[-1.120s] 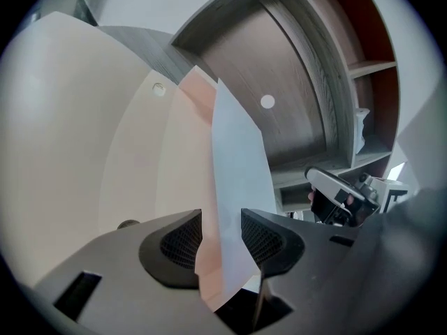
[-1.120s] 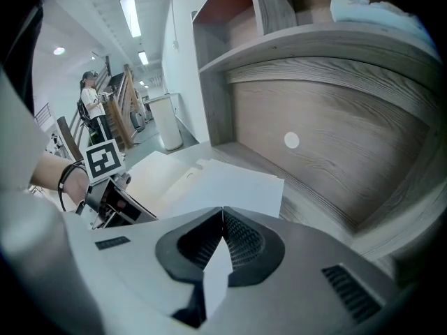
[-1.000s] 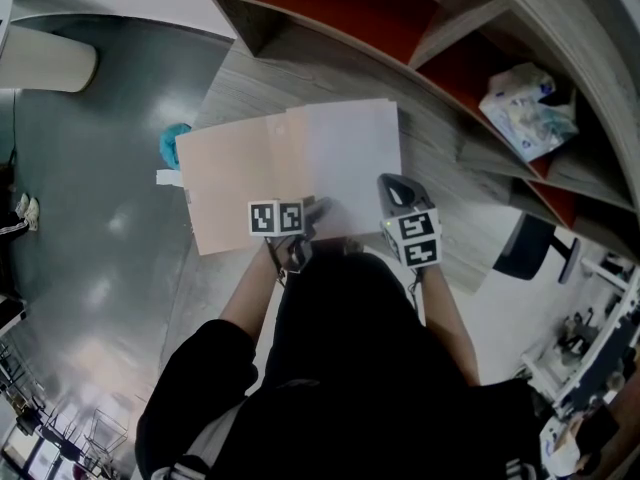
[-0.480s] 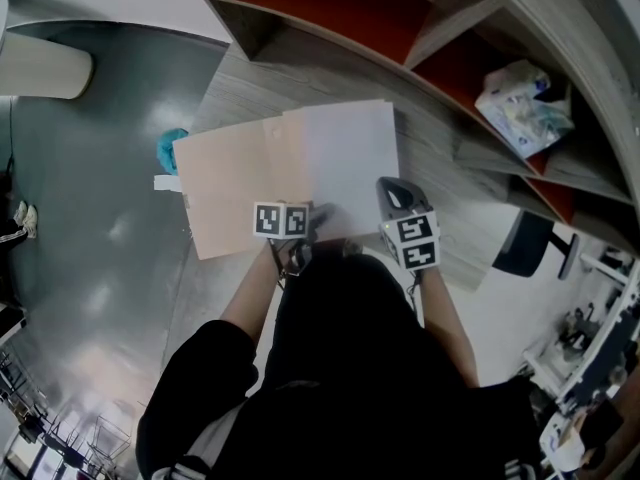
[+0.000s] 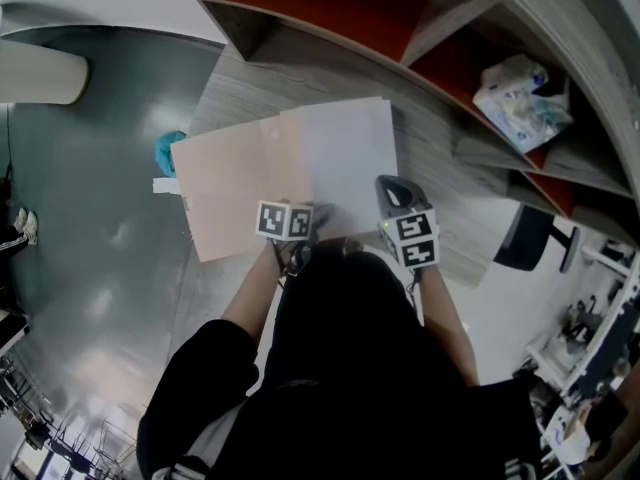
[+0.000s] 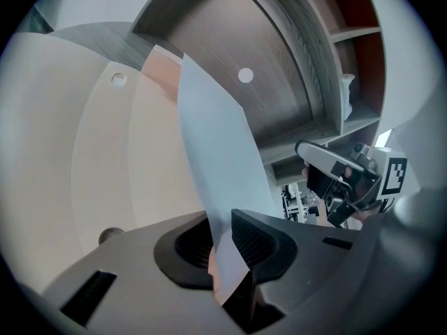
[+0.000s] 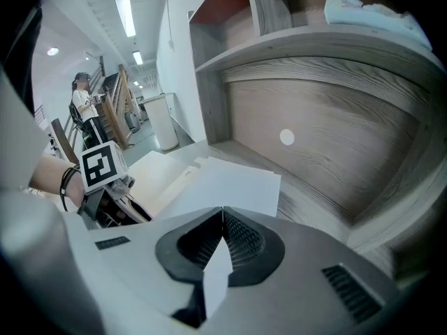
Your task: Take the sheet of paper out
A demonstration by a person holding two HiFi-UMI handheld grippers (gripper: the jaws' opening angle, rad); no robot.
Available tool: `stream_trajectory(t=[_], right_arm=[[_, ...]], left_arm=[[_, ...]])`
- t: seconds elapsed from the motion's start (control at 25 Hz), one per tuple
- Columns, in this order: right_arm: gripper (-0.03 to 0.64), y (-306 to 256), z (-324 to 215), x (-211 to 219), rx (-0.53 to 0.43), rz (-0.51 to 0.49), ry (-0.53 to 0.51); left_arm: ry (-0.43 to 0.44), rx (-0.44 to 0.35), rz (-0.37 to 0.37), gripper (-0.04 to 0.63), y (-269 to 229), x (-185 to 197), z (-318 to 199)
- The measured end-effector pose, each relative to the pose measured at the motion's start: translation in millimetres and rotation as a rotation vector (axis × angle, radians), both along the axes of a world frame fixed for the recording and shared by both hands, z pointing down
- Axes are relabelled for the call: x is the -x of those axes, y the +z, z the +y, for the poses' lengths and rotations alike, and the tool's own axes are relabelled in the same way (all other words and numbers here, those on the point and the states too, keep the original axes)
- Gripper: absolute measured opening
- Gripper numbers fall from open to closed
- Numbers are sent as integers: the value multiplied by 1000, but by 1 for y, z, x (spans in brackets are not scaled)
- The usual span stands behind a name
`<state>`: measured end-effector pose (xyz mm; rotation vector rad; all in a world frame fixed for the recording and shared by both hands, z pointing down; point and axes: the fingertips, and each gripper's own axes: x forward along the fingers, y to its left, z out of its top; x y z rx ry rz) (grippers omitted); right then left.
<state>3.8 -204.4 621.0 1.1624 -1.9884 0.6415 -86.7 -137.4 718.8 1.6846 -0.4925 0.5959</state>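
- My right tool (image 7: 222,239) is clamped narrow on the sheet of paper (image 5: 350,163). A white strip of its near right corner shows pinched between the two ribbed pads.
- My left tool (image 6: 220,246) stands about half wide, and its jaws have just been closing. The sheet's near edge rises between them, close against the right pad (image 6: 255,239). A sliver of gap shows on the left pad's side, so they are not yet pressing on it.
- In the head view the sheet lies on the right half of the open beige folder (image 5: 230,193). Its far corners reach just past the folder's far edge.
- The folder lies flat on the grey wood bench (image 5: 250,83), and its left flap is bare.
- Both tools sit at the sheet's near edge, the left one near the near left corner and the right one at the near right corner. My forearms come in from below.
- A small teal thing (image 5: 168,148) lies at the bench's left edge, just beside the folder's far left corner. I cannot tell what it is.
- Behind the bench are shelves (image 5: 340,8) with red backs. A crumpled plastic bag (image 5: 515,98) lies in one compartment on the right.
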Motion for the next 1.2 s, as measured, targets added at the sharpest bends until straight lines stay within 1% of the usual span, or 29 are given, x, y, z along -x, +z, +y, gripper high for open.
stream_trajectory(t=[0.28, 0.4, 0.52, 0.72, 0.84, 1.0, 1.2], right_arm=[[17, 0, -1, -1, -2, -2, 25], [17, 1, 1, -6, -7, -5, 46], [17, 2, 3, -16, -9, -21, 88], [17, 8, 13, -34, -7, -70, 140], [17, 6, 14, -47, -18, -109, 177], [17, 11, 20, -67, -22, -133, 204], [17, 24, 26, -83, -11, -200, 240]], left_arm=[[66, -33, -11, 78, -3, -1, -1], [77, -46, -10, 69, -5, 0, -4], [80, -59, -10, 60, -6, -1, -6], [124, -93, -63, 52, -7, 3, -3], [157, -117, -89, 51, -9, -2, -1], [209, -148, -115, 51, -11, -9, 7], [228, -170, -158, 51, -9, -6, 12]])
